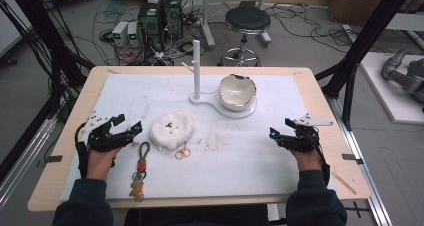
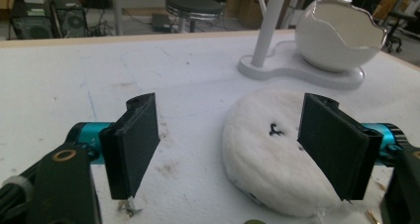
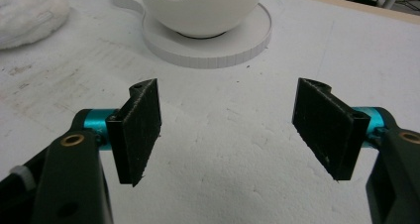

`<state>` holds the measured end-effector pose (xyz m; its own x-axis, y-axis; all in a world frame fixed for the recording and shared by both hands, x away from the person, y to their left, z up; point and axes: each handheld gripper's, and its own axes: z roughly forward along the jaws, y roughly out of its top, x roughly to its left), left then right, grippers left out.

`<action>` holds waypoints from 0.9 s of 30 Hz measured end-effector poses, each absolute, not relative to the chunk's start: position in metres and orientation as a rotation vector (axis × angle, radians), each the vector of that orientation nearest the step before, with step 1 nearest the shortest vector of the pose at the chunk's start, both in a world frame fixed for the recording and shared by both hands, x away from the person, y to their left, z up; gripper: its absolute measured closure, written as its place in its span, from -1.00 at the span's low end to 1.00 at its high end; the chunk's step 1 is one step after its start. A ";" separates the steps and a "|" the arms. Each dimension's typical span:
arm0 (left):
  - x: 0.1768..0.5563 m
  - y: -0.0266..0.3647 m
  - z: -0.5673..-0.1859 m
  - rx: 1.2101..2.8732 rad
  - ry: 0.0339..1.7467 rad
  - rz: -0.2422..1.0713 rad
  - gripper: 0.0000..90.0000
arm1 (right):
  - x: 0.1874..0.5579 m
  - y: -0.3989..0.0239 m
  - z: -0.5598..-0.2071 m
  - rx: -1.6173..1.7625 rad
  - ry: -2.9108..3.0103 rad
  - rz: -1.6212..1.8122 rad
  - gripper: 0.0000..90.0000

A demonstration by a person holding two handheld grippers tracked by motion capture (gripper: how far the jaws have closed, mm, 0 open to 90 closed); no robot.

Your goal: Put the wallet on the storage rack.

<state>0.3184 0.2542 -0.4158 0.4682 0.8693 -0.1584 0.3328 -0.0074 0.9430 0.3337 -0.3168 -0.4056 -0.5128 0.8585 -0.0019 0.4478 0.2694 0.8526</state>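
A fluffy white plush (image 1: pixel 172 130) lies mid-table on the white mat, with a gold ring (image 1: pixel 182 153) at its near edge. A keychain (image 1: pixel 141 168) with a green loop and a brown gingerbread charm lies to its left front. My left gripper (image 1: pixel 131 128) rests open just left of the plush; in the left gripper view the plush (image 2: pixel 277 159) sits between and ahead of the wide-apart jaws (image 2: pixel 233 149). My right gripper (image 1: pixel 281 132) stands open at the right over bare mat, nothing between its jaws (image 3: pixel 228 130).
A white stand (image 1: pixel 220 105) with an upright post (image 1: pixel 196 68) and a broken-egg-shaped bowl (image 1: pixel 237 91) stands at the back middle; the bowl (image 3: pixel 200 8) is just ahead of the right gripper. The wooden table edge (image 1: pixel 200 202) rings the mat. A stool and cables are on the floor beyond.
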 end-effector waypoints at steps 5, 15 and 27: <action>0.323 0.250 -0.421 1.628 1.075 0.532 -0.42 | 0.337 -0.315 -0.408 1.183 2.089 1.156 -0.39; 0.350 0.220 -0.431 1.739 1.147 0.466 -0.44 | 0.336 -0.313 -0.410 1.186 2.101 1.156 -0.39; 0.375 0.200 -0.445 1.911 1.260 0.295 -0.25 | 0.338 -0.309 -0.411 1.176 2.122 1.153 -0.39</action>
